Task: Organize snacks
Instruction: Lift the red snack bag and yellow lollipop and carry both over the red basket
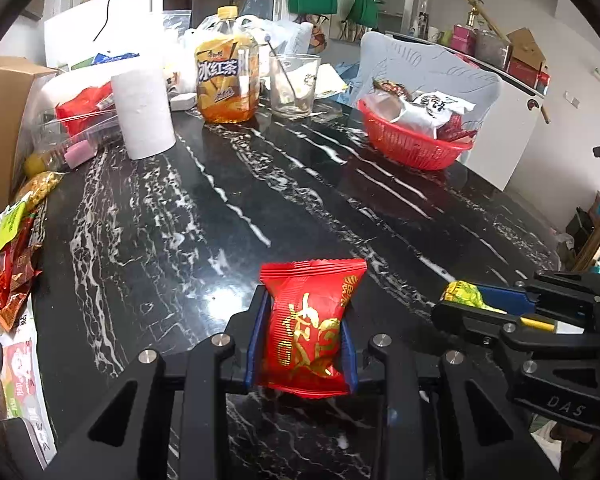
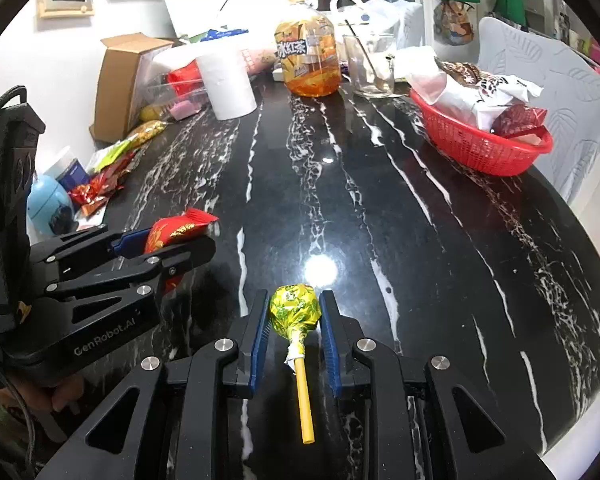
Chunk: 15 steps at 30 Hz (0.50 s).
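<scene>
Snacks in mixed wrappers (image 2: 108,176) lie heaped at the left edge of the black marble counter (image 2: 380,240), near a cardboard box (image 2: 120,80). Just right of that, the left tool (image 1: 304,340) pinches a red gold-printed snack packet (image 1: 312,320) between its blue pads, low over the counter. Farther back stand a white paper roll (image 2: 228,84), an iced-tea bottle (image 2: 308,60) and a glass with a spoon (image 2: 370,66). Beside the left tool, the right tool (image 2: 294,328) is pressed on a lollipop (image 2: 296,312) in yellow-green foil, its yellow stick pointing back toward the camera. At the far right, a red plastic basket (image 2: 480,144) holds several wrapped snacks.
</scene>
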### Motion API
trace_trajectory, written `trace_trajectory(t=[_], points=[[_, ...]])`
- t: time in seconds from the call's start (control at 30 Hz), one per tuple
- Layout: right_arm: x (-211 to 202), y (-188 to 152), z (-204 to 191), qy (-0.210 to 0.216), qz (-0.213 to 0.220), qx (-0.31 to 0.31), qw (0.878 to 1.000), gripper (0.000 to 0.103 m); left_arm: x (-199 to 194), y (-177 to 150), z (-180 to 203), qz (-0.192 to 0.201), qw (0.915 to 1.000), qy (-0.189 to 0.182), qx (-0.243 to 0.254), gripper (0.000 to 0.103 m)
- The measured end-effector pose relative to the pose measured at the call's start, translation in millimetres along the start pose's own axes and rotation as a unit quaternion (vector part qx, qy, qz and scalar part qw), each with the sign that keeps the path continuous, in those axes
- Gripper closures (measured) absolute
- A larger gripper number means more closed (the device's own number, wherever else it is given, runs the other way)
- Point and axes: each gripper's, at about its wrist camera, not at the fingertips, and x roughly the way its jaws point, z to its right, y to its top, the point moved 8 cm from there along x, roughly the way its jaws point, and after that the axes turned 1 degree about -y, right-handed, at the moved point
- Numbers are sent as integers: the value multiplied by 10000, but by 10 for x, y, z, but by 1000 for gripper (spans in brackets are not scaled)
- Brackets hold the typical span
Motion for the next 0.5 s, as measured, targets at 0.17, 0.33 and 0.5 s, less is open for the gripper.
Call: trace_trajectory(t=[0.17,0.33,0.5], points=[[-86,-11,43,55,100,62,9999,79,-40,66,106,-38,9998,-143,-141,72],[-233,59,138,71,177,167,9997,79,-155,316,281,172,9993,-301,-138,72],[-430,190,268,17,341,326,9989,79,-261,608,478,365,9983,-450,42,72]])
